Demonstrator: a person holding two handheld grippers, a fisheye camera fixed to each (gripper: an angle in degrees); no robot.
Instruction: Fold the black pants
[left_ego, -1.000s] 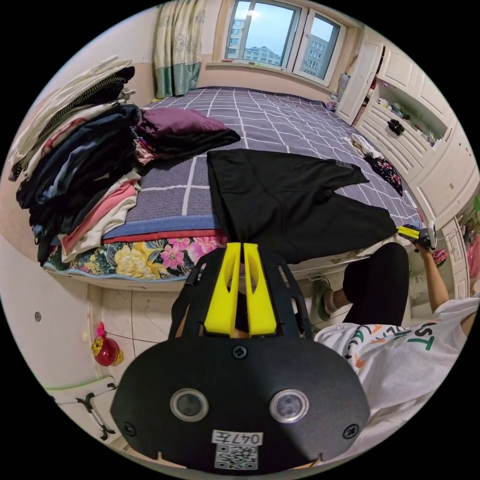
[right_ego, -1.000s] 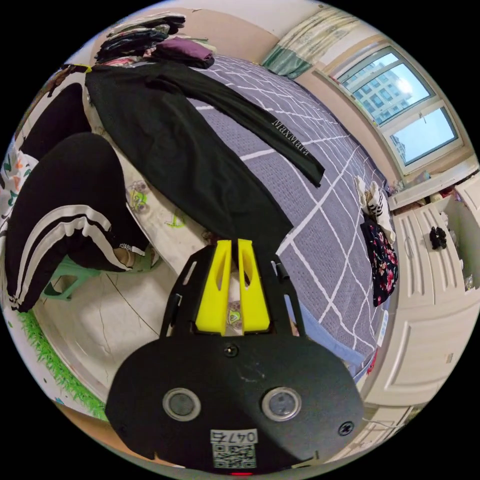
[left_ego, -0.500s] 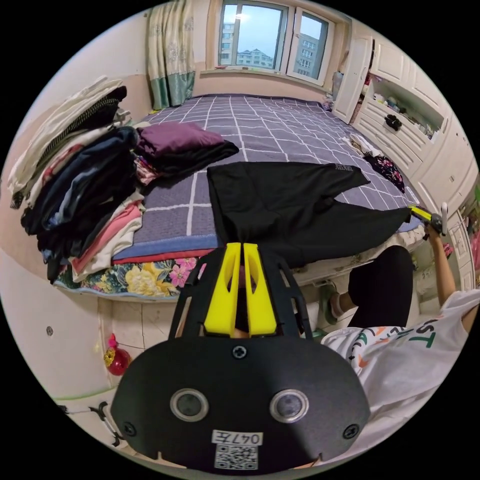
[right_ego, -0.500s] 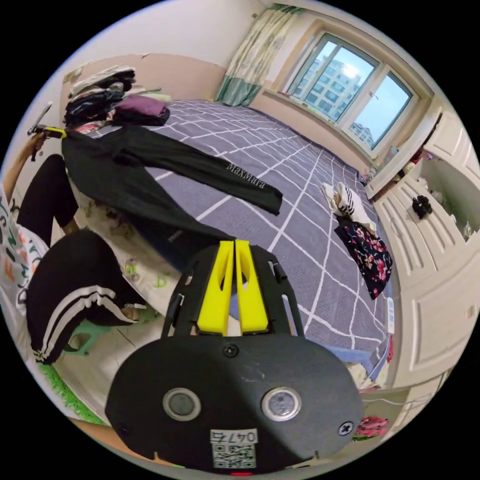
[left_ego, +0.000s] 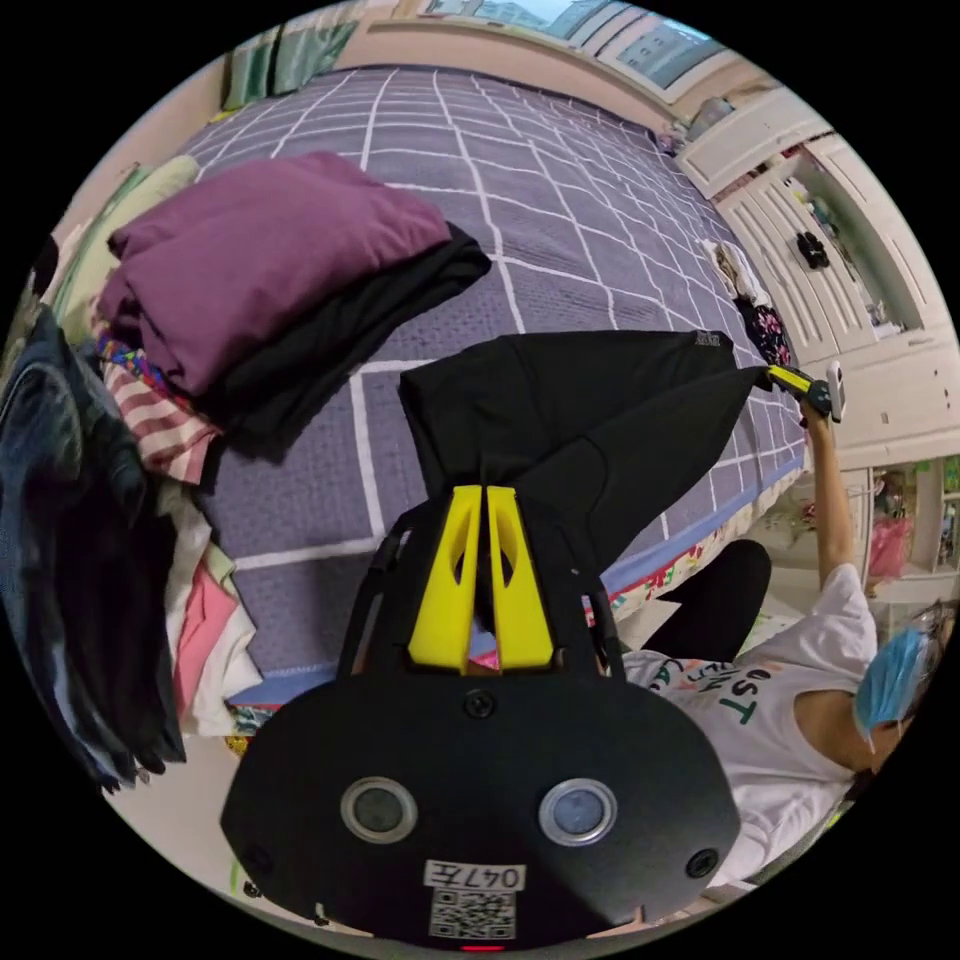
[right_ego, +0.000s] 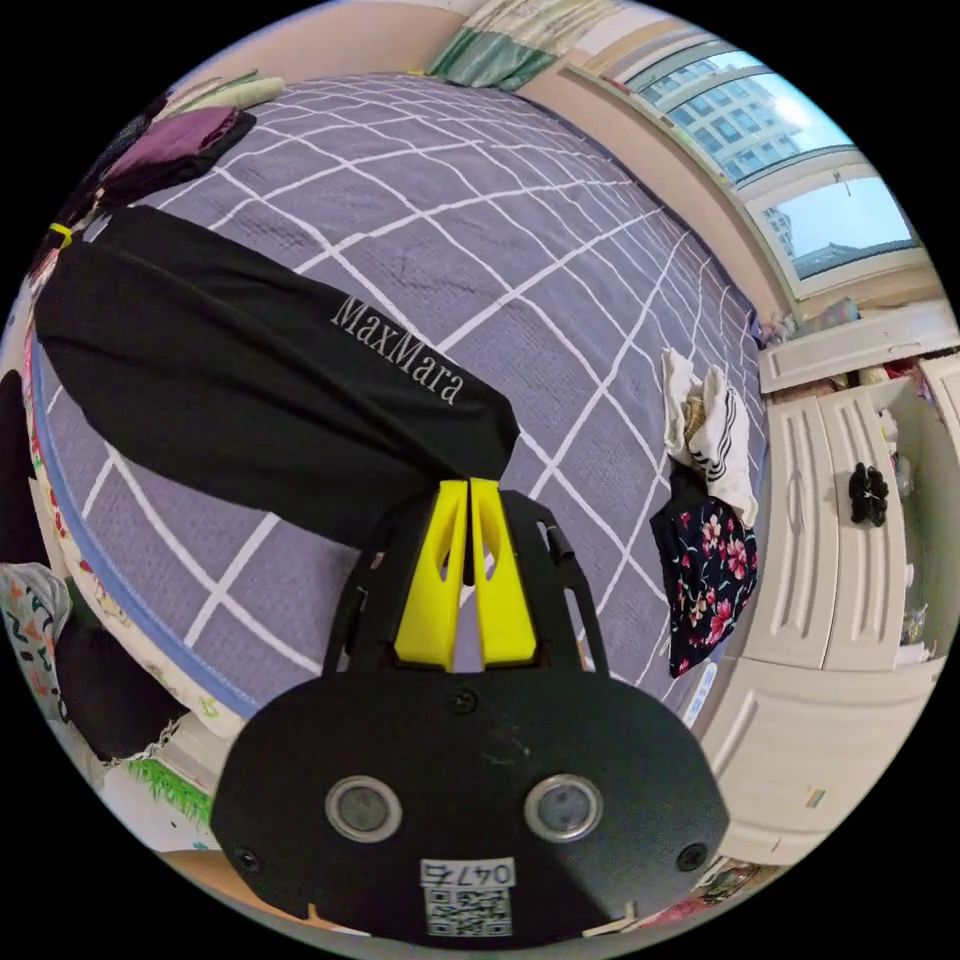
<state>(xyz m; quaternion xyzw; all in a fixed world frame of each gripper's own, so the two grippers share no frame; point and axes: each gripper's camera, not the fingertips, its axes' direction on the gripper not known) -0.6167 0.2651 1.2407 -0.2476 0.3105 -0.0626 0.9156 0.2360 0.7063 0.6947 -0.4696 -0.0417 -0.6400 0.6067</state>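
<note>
While the person's right arm (left_ego: 830, 490) reaches out straight over the bed (right_ego: 560, 300), the right gripper (right_ego: 468, 492) pinches the hem of the black pants (right_ego: 250, 370), and the left gripper (left_ego: 484, 492) is clamped on their waist end. The pants lie stretched across the checked cover, one leg over the other. White letters on the leg spell "MaxMara". The pinched cloth itself is hidden between the jaws.

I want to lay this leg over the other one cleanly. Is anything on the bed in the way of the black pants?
Nothing visible is. The black pants lie on bare checked bedspread; the purple folded stack and the floral garment sit apart from them.
</note>
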